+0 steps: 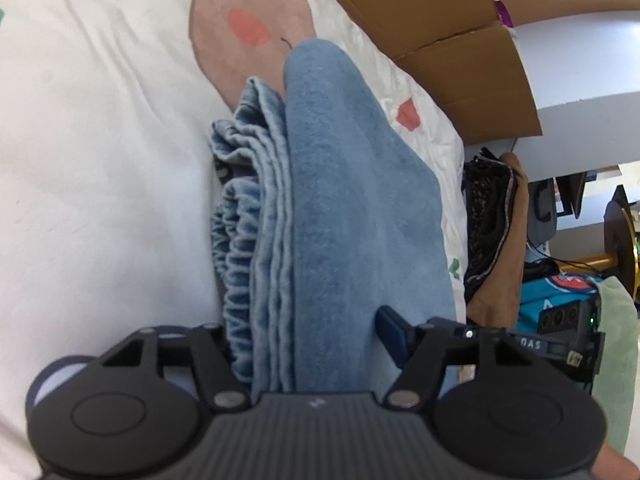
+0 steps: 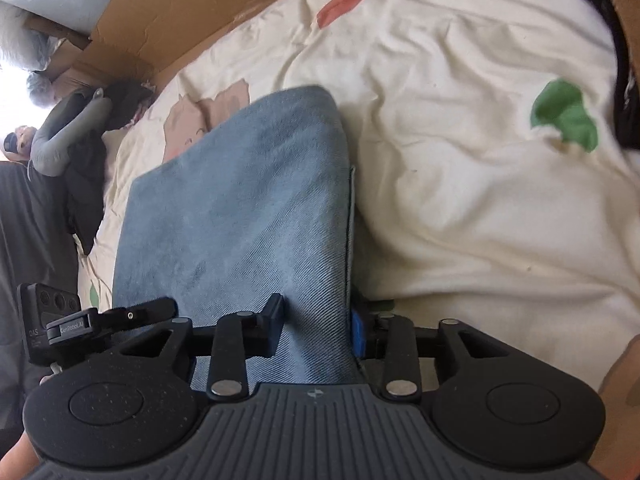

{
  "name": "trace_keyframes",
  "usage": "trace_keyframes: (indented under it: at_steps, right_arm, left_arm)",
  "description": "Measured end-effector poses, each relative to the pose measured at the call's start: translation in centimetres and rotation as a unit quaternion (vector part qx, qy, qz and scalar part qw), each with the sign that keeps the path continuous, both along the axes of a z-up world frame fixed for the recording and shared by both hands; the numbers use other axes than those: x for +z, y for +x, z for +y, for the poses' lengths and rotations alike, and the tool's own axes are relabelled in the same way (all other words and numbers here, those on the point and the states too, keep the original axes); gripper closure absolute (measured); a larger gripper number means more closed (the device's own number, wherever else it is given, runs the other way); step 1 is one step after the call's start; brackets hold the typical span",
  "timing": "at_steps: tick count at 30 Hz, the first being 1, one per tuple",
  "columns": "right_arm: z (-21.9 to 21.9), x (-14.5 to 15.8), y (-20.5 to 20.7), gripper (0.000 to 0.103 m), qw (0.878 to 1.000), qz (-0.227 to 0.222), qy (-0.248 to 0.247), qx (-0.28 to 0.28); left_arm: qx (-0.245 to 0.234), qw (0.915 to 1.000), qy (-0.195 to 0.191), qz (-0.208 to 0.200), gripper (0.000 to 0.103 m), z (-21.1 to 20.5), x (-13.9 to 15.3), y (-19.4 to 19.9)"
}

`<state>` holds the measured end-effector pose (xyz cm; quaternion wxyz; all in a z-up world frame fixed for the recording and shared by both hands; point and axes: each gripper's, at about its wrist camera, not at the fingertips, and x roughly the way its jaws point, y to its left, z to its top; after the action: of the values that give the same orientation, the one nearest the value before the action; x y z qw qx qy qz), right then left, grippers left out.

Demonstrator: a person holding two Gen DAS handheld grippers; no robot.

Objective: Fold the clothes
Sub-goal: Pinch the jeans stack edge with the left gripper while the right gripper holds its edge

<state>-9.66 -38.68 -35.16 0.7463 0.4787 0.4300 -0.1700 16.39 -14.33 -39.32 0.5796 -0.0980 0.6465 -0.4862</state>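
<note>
Left wrist view looks along the left gripper (image 1: 316,344) onto one pair of folded blue jeans (image 1: 344,216) lying on a cream bedsheet (image 1: 100,160) printed with coloured shapes. The stacked bundle runs between the jaws: its gathered waistband and layered edges sit against the left finger, while the blue pad (image 1: 394,334) of the other finger lies at the right side of the fold. The jaws stand wide, and whether they press the denim or only straddle it I cannot tell. Straddling the thick end this way would, I judge, let the whole stack be lifted or squared as one piece. Flattened cardboard (image 1: 440,20) lies past the bed's far edge, and a dark garment (image 1: 488,216) hangs at the right.

Right wrist view shows the right gripper (image 2: 316,324) at the opposite end of the same jeans (image 2: 240,208). Its two fingers are closed in on a narrower section of cloth, the dark left finger dimpling the denim and the blue pad (image 2: 358,332) tight against the seamed edge, so the jaws look clamped on the fabric. One grip at each end probably keeps the fold from slumping. One person sits in the background at the far left.
</note>
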Motion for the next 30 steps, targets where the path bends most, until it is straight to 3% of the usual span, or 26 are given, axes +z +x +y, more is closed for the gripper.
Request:
trace_keyframes:
  at_steps: [6, 8, 11, 14, 30]
  right_arm:
    - [0.5, -0.3, 0.8, 0.059, 1.0, -0.005, -0.008, 0.004]
    - [0.5, -0.6, 1.1, 0.058, 1.0, -0.013, -0.01, -0.001]
    - [0.9, -0.6, 1.5, 0.067, 1.0, -0.018, -0.021, 0.006]
    - [0.9, 0.6, 1.1, 0.082, 0.999, -0.031, -0.024, 0.013]
    - [3.0, 7.8, 1.3, 0.083, 0.995, -0.077, -0.058, 0.038]
  left_arm:
    - [-0.007, 0.9999, -0.004, 0.009, 0.038, 0.3, -0.1, 0.1]
    - [-0.009, 0.9999, -0.004, 0.008, 0.044, 0.3, 0.1, 0.1]
    - [-0.017, 0.9998, -0.001, -0.013, 0.049, 0.1, 1.1, -0.3]
    - [-0.02, 0.9995, -0.002, -0.026, 0.053, 0.1, 2.1, -0.5]
    - [-0.015, 0.9989, 0.002, -0.045, 0.055, 1.3, 7.7, -1.4]
